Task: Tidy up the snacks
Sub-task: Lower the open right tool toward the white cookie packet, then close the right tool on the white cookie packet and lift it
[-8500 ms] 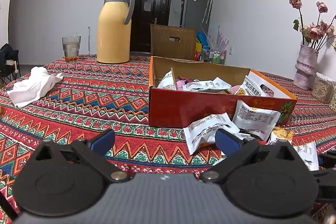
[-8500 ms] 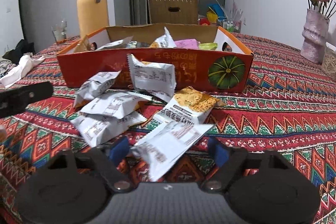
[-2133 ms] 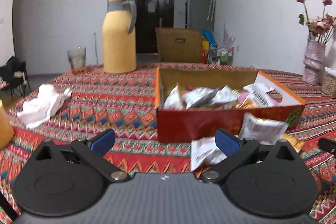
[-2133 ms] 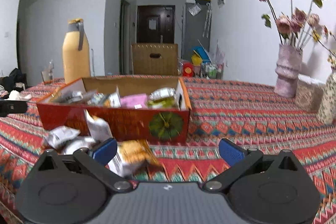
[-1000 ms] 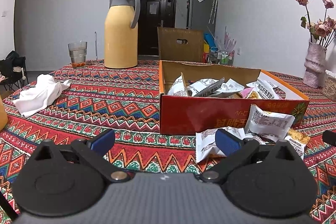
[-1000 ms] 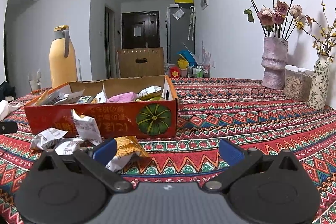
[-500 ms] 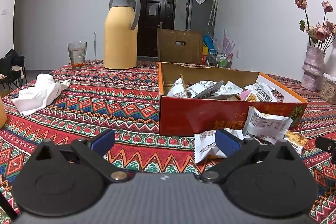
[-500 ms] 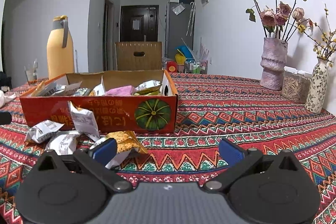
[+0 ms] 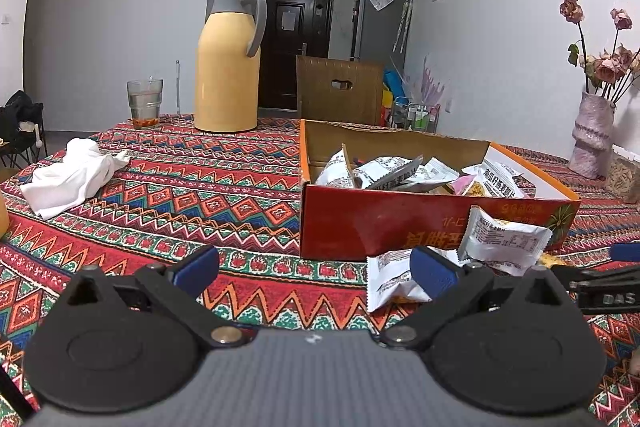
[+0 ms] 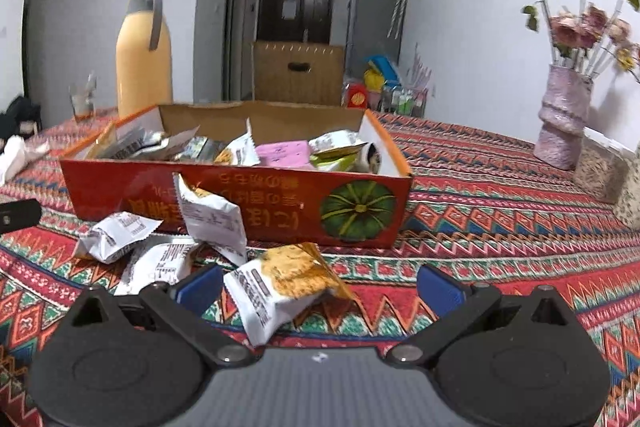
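Observation:
A red cardboard box (image 9: 372,223) (image 10: 280,203) holding several snack packets stands on the patterned tablecloth. Loose packets lie against its front wall. My left gripper (image 9: 314,273) is open above the cloth, with a white packet (image 9: 390,283) by its right finger and another white packet (image 9: 504,239) leaning on the box. My right gripper (image 10: 318,289) is open, and an orange-and-white packet (image 10: 280,287) lies between its fingers, nearer the left one. A white packet (image 10: 212,223) leans on the box; two more packets (image 10: 116,235) lie to the left.
A yellow thermos (image 9: 228,67), a glass (image 9: 144,103) and a crumpled white cloth (image 9: 72,175) sit on the left part of the table. A pink vase of dried flowers (image 10: 564,119) and a container (image 10: 600,167) stand at the right. A brown chair back (image 9: 340,91) is behind the box.
The right gripper has dropped and moved toward the box; the orange-and-white packet now lies between its open fingers. The left gripper has hardly moved.

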A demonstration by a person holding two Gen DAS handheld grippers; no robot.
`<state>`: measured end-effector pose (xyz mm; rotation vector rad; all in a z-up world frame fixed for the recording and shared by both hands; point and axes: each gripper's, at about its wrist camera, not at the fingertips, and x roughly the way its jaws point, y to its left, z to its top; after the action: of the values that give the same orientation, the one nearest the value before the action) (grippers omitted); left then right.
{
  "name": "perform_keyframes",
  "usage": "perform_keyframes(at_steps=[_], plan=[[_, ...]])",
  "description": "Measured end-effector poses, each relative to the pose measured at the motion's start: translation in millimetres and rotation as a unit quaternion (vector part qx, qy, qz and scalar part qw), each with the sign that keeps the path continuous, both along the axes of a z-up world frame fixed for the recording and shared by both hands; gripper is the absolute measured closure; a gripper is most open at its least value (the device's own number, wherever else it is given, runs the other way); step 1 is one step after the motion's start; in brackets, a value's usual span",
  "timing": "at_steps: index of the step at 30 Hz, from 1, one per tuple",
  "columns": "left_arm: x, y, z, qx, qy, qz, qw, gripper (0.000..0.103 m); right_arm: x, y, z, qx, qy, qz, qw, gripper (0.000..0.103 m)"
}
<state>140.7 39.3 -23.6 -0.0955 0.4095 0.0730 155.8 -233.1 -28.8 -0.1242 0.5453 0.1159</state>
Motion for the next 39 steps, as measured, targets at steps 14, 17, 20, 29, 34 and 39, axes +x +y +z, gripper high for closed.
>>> perform_keyframes(at_steps=[14,17,20,29,34,39], plan=[[1.1,1.3,-0.3,-0.006,0.002,-0.006,1.0,0.0,37.0,12.5,-18.7,-0.015,0.067,0.028,0.997,0.006],[0.9,1.2,-0.5,-0.006,0.001,-0.006,1.0,0.0,37.2,7.1,-16.6,0.019,0.074,0.042,0.996,0.032],[1.0,1.2,-0.5,-0.007,0.002,-0.006,1.0,0.0,35.2,6.5,-15.7,0.022,0.074,0.046,0.996,0.041],[2.5,-0.1,-1.5,-0.006,0.007,-0.005,0.9999,0.0,15.4,-5.2,-4.9,0.045,0.036,0.039,0.998,0.053],[8.9,-5.9,2.9,0.007,0.042,-0.018,0.9989,0.0,3.5,-23.6,2.0,0.079,-0.004,0.006,0.997,0.053],[14.6,-21.2,20.8,0.013,0.053,-0.033,0.998,0.0,4.1,-31.3,0.9,0.097,-0.016,-0.005,0.995,0.053]])
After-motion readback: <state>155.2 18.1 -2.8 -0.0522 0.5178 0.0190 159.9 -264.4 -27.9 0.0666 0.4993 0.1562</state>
